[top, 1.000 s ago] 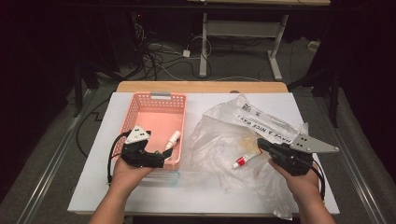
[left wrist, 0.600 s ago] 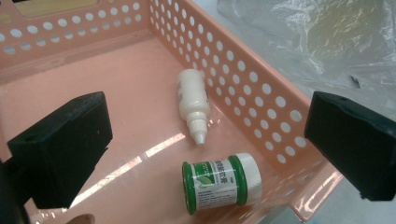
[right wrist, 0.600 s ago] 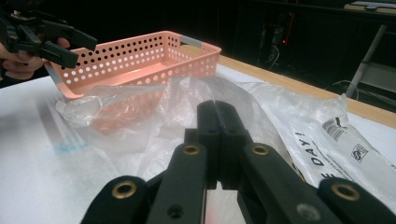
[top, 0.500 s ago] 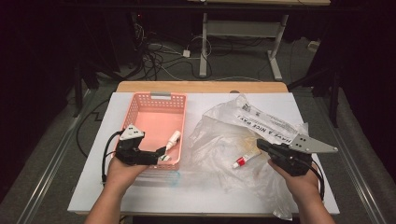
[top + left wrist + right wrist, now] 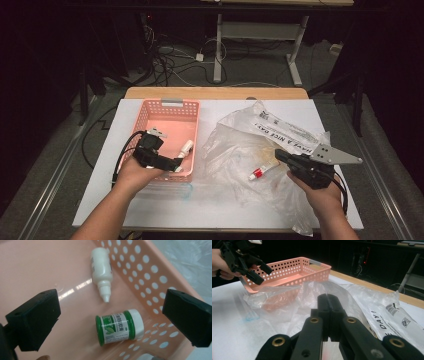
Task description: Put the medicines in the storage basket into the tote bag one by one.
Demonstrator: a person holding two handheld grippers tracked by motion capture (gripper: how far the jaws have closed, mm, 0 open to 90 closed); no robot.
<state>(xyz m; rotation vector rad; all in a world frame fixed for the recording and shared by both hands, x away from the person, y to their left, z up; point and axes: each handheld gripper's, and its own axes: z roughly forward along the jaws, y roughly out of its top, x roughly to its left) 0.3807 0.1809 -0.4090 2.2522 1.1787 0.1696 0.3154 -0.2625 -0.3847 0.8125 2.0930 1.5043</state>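
A pink perforated basket holds a white dropper bottle and a green jar with a white lid, both lying on their sides near its wall. My left gripper hovers open over the jar, jaws wide apart and empty, and it sits at the basket's front right corner. My right gripper is shut with nothing visible between its jaws, resting at the right side of a crumpled clear plastic bag. A small tube with a red cap lies in the bag just left of it.
A small clear zip pouch lies flat in front of the basket. The white table top ends in a wooden strip at the far side. Beyond it are cables and desk legs on a dark floor.
The left gripper has shifted slightly over the basket's front end, first left and then back toward the jar. The right gripper and the bag have stayed put.
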